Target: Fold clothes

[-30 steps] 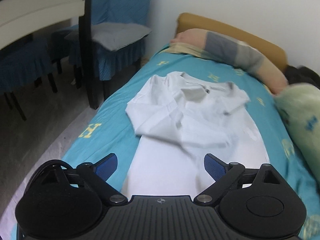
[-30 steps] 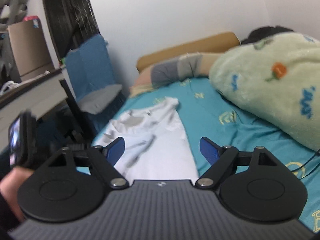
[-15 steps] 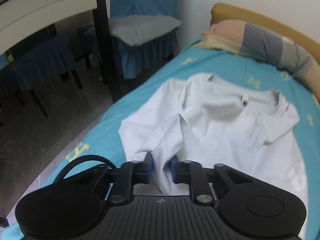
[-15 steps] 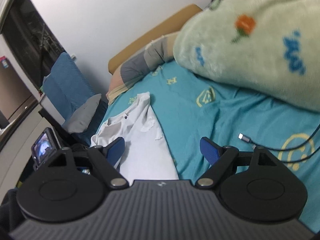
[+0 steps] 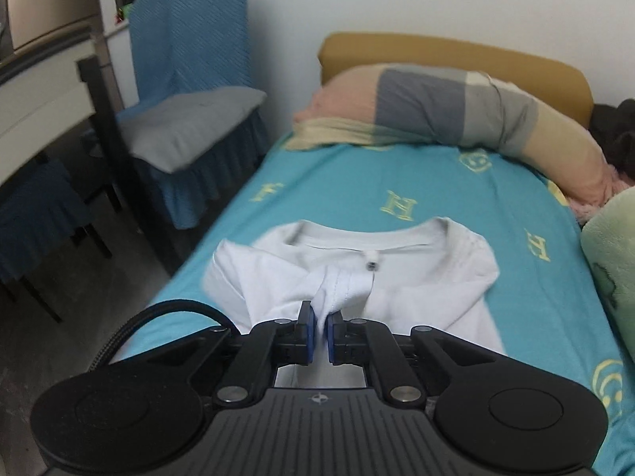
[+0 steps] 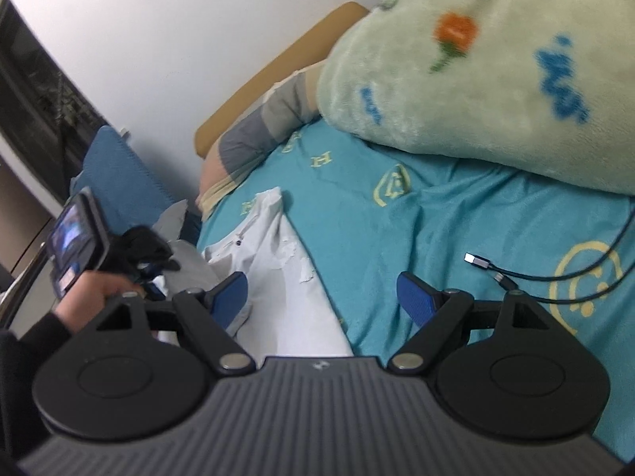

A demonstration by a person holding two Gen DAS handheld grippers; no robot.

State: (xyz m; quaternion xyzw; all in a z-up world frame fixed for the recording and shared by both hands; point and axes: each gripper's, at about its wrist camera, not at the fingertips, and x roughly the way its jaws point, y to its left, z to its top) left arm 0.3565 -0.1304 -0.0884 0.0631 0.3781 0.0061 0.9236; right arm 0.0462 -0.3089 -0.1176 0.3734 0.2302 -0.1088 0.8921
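Dim, soft, fisheye-warped, blurred edges

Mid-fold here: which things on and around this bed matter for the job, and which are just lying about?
In play:
white shirt
left gripper, shut on a shirt fold
right gripper, open

Lying about:
green blanket
striped pillow
charging cable
blue chair

Ahead of the left gripper's point(image 5: 321, 331) fingers, bare teal bedsheet point(image 5: 357, 182) runs to the striped pillow point(image 5: 448, 107), which closes the far end. Left of them lies the bed edge, with a blue chair point(image 5: 190, 91) beyond. Right of the right gripper's point(image 6: 323, 297) fingers, a charging cable point(image 6: 528, 273) crosses the sheet; the green blanket point(image 6: 496, 63) walls off that side.
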